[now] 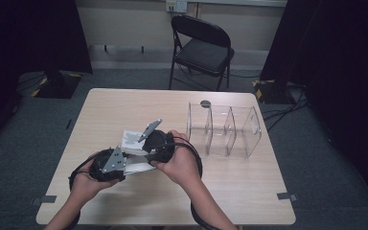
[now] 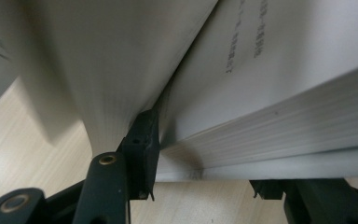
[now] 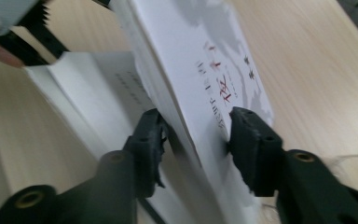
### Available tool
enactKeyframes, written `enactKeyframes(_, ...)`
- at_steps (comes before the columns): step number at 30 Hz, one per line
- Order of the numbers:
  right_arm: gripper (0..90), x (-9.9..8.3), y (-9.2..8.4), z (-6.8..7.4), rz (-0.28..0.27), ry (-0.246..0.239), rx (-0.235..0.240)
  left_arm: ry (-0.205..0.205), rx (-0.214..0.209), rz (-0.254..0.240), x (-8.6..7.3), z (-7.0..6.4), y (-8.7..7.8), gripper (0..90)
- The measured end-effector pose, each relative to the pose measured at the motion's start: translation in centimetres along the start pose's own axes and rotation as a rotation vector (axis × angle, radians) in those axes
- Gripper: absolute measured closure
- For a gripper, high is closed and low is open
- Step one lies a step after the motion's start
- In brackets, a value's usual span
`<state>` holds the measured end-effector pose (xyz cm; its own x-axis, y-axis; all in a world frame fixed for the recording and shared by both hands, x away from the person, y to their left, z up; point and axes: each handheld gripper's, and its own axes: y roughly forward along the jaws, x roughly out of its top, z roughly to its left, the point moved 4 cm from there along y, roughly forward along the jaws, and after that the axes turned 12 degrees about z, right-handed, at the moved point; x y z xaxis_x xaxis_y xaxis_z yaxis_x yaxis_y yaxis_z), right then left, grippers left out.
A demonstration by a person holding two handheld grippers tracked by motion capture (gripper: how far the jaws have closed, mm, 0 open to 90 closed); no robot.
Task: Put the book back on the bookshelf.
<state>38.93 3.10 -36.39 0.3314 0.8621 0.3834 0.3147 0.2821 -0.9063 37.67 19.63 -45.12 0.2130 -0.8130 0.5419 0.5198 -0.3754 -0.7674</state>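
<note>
A white paperback book (image 1: pixel 133 140) lies partly opened on the table's left half. My right gripper (image 3: pixel 196 133) is shut on the front cover (image 3: pixel 223 70), which bears red and grey print, and a thin sheaf of pages, holding them lifted. My left gripper (image 2: pixel 203 173) is shut on the thick lower block of pages (image 2: pixel 279 126); one jaw is pushed into the gap beneath the raised pages (image 2: pixel 121 70), the other is under the block. In the high view the left gripper (image 1: pixel 127 165) and right gripper (image 1: pixel 143 143) meet at the book, a hand behind each.
A clear plastic organiser (image 1: pixel 225 129) with three upright compartments stands on the wooden table (image 1: pixel 124 103) to the right of the book. A small dark disc (image 1: pixel 205 103) lies behind it. A black folding chair (image 1: pixel 202 48) stands beyond the table's far edge.
</note>
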Motion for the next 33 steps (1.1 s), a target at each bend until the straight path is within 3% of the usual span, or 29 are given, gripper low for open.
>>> enactKeyframes(4,37.7,-1.1,-0.6,-0.3,-0.069,0.017,0.018,0.028,0.010,0.026,0.2,-0.2,0.0,51.6)
enactKeyframes(6,32.7,-2.1,-1.2,-0.7,-0.093,0.085,0.047,0.045,0.011,0.036,0.2,-0.2,0.0,51.9)
enactKeyframes(8,31.4,-3.0,-1.8,-1.0,-0.118,0.114,0.060,0.052,0.013,0.045,0.3,0.0,-0.1,52.9)
enactKeyframes(10,29.6,-4.0,-2.2,-1.3,-0.135,0.126,0.031,0.059,0.009,0.052,0.5,0.2,-0.3,54.1)
enactKeyframes(13,29.0,-5.7,-2.7,-1.5,-0.188,0.194,0.064,0.061,-0.019,0.068,0.7,0.5,-0.7,55.9)
enactKeyframes(17,28.7,-7.5,-2.2,-1.6,-0.188,0.216,0.058,0.054,-0.033,0.079,0.8,0.8,-1.2,58.0)
enactKeyframes(25,27.5,-10.1,1.5,-0.7,-0.158,0.233,0.092,0.057,-0.051,0.092,1.0,1.1,-1.6,59.2)
enactKeyframes(33,25.0,-13.4,6.7,0.3,-0.119,0.319,0.153,0.049,-0.063,0.099,1.2,1.5,-2.2,63.2)
